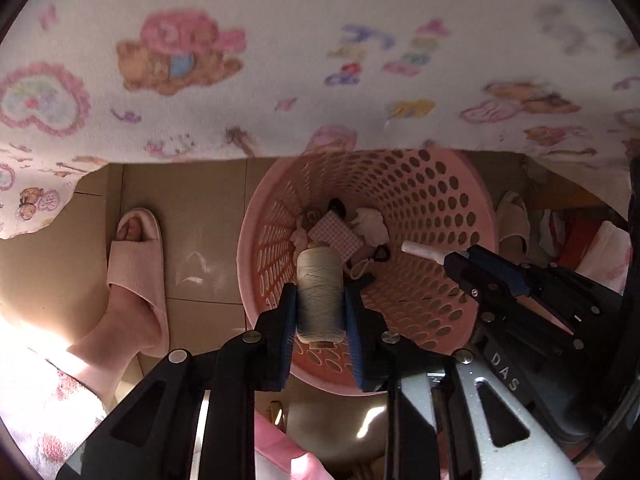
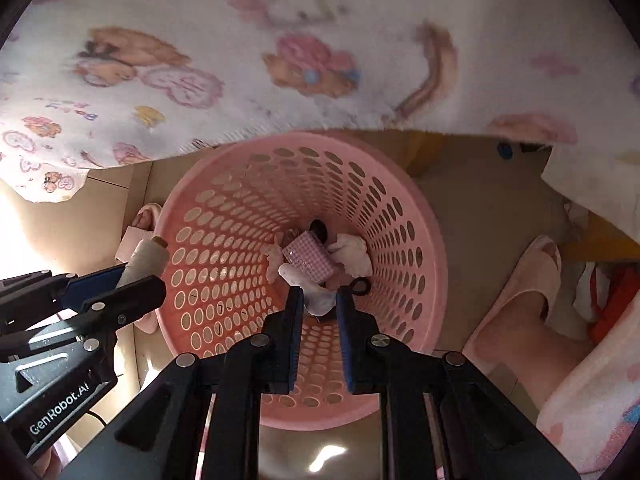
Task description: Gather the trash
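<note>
The left gripper [image 1: 320, 312] holds a cream thread spool [image 1: 320, 292] between its blue-padded fingers [image 1: 286, 344], above the near rim of the pink perforated basket [image 2: 432, 248]. The basket stands on the tiled floor [image 1: 208, 216], beside a printed blanket [image 1: 280, 60]. At its bottom lie a pink checked packet [image 2: 310, 258] and white crumpled tissues [image 2: 352, 256]. The right gripper [image 2: 318, 308] hangs over the basket opening. In the left wrist view its fingers are closed on a thin white stick [image 1: 420, 250]; in its own view the stick does not show. A foot in a pink slipper [image 2: 520, 300] stands to the right.
</note>
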Available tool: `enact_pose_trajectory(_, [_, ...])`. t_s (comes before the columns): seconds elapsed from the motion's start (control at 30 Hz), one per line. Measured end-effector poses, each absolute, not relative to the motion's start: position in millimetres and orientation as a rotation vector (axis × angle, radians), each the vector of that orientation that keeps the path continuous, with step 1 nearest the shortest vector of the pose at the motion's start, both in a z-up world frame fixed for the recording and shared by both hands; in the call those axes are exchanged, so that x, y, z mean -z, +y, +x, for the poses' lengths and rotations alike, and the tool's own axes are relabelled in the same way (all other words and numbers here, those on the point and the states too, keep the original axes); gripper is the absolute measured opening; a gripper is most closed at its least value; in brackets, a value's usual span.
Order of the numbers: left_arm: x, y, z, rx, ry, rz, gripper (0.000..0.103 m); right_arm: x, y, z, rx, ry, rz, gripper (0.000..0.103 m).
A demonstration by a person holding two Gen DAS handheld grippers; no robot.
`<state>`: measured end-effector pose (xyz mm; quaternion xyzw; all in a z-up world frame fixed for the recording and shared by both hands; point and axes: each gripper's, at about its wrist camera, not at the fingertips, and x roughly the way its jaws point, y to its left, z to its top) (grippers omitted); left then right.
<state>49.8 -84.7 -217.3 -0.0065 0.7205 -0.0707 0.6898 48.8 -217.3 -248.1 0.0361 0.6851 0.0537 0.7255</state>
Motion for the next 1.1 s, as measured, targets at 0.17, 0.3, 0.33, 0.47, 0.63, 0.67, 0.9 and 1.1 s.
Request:
enact_pose_trajectory(0.17, [241.4, -75.3, 48.8, 0.121, 1.672, 0.011, 0.022, 266.8, -221.2, 49.7, -0.078, 1.556, 0.087, 0.018])
enact_pose_trajectory(0.3, [246.8, -72.0, 48.6, 0.120, 1.690, -0.007, 0.022, 273.8, -223.8, 47.8, -0.066, 1.570, 0.091, 0.018])
enact_pose_trajectory(0.33, [246.8, -72.3, 48.4, 0.121, 1.690, -0.009, 0.023, 273.8, -223.7, 47.4, -0.064, 1.570, 0.093, 0.018])
enact_pose_trajectory(0.47, [244.9, -74.4, 47.8, 0.121, 1.683, -0.003, 0.034, 273.5, -223.6, 46.5, -0.054, 1.578, 0.088, 0.018])
enact_pose_trajectory(0.63, [240.6, -71.3, 50.0, 0.120, 1.677, -0.034, 0.043, 270.3, -232.9, 47.7, -0.026, 1.575, 0.126, 0.035])
enact_pose_trajectory(0.67, [239.8, -70.4, 50.7, 0.119, 1.675, -0.038, 0.044, 269.7, -234.1, 47.8, -0.019, 1.573, 0.122, 0.037])
enact_pose_trajectory(0.9, [234.6, -70.1, 50.7, 0.108, 1.669, -0.020, 0.045, 261.4, -240.2, 48.7, -0.008, 1.563, 0.142, 0.043])
enact_pose_trajectory(1.1, [221.2, -67.4, 48.0, 0.064, 1.654, 0.039, 0.045, 244.8, -240.0, 48.6, -0.008, 1.530, 0.136, 0.054])
